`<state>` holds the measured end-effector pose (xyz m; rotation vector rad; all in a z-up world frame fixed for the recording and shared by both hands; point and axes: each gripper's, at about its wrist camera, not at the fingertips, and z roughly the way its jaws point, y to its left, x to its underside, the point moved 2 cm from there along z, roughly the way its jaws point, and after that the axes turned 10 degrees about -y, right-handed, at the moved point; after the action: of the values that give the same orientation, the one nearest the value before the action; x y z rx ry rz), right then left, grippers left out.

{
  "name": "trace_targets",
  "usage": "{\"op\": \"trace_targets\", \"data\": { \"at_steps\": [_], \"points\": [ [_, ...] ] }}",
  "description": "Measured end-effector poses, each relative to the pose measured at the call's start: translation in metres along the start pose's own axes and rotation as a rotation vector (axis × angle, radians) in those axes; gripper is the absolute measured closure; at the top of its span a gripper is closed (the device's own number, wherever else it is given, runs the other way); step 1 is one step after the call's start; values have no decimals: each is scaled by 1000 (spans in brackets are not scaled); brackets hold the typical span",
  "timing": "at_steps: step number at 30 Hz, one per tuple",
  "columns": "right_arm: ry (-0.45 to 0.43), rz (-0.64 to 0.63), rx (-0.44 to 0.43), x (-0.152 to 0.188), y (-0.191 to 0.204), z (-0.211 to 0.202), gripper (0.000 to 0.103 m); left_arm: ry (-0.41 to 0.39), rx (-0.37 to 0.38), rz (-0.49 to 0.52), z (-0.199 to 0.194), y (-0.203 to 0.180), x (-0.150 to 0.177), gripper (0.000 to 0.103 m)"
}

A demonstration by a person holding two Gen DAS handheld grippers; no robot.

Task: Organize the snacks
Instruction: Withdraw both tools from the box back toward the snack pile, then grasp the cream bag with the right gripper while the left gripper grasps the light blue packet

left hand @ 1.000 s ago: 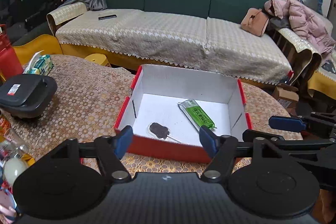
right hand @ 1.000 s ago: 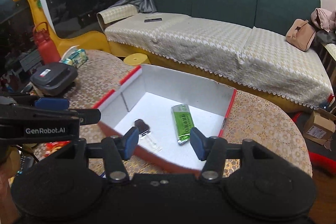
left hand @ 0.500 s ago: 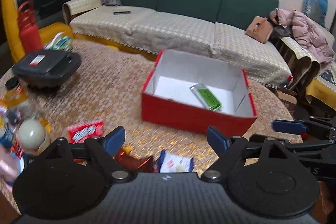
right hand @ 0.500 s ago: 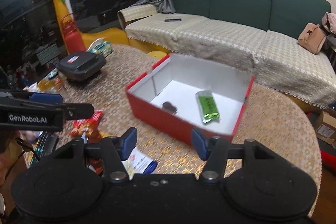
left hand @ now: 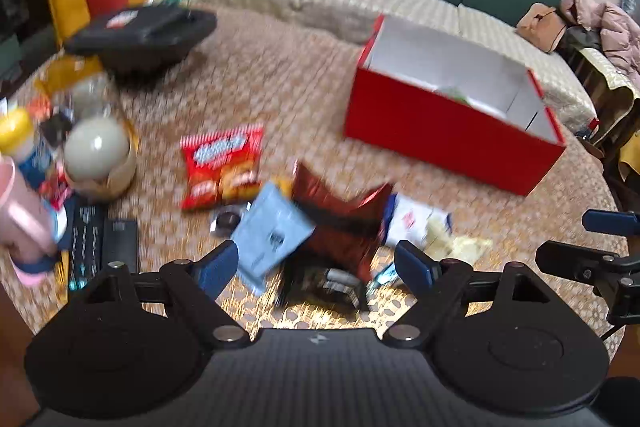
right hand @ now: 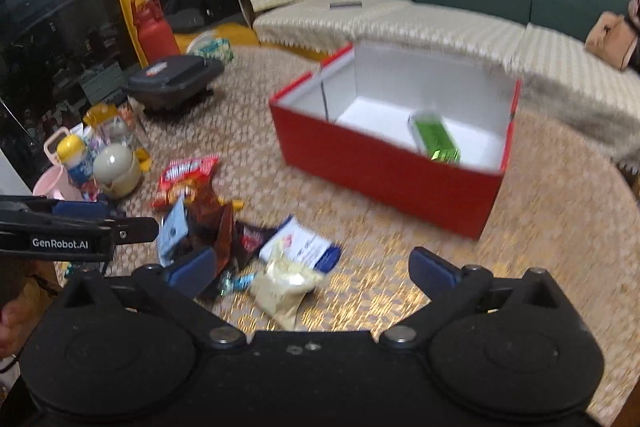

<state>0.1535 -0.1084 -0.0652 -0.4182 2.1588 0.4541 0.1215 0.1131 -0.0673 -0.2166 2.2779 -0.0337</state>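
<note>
Two grippers, left (left hand: 316, 261) and right (right hand: 312, 267), hang wide open and empty over the snack pile (left hand: 332, 219). Bare tablecloth (right hand: 540, 227) separates pile from box (right hand: 384, 171), which holds a green bar (right hand: 436, 141). Both have pulled back from the box since earlier.

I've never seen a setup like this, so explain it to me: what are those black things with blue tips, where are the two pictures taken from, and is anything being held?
They are hand-held grippers, one per hand, each with a camera looking along its two fingers. One picture comes from the left gripper, the other from the right gripper. Both are open and hold nothing. On the patterned table stands a red box containing a green packet. Loose snack packets lie piled in front of the grippers, waiting to be sorted.
</note>
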Motion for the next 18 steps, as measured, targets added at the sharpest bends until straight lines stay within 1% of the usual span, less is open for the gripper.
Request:
{"op": "trace_targets", "data": {
  "at_steps": [4,6,9,11,12,15,18],
  "points": [
    [22,-25,-6,18,9,11,1,19,-17,-3,10,14,12,18],
    [32,-58,-10,23,14,16,1,18,-5,-2,15,20,12,18],
    [58,-73,-31,27,18,24,1,-2,36,78,23,24,8,18],
    [78,-70,-35,28,17,30,3,16,82,129,34,30,7,18],
    [84,-65,-33,29,17,32,3,26,92,144,39,33,6,18],
    [92,-38,-16,32,15,40,6,60,104,182,56,43,6,18],
    [105,-10,1,35,16,51,9,89,111,190,72,51,7,18]
  ]
}}
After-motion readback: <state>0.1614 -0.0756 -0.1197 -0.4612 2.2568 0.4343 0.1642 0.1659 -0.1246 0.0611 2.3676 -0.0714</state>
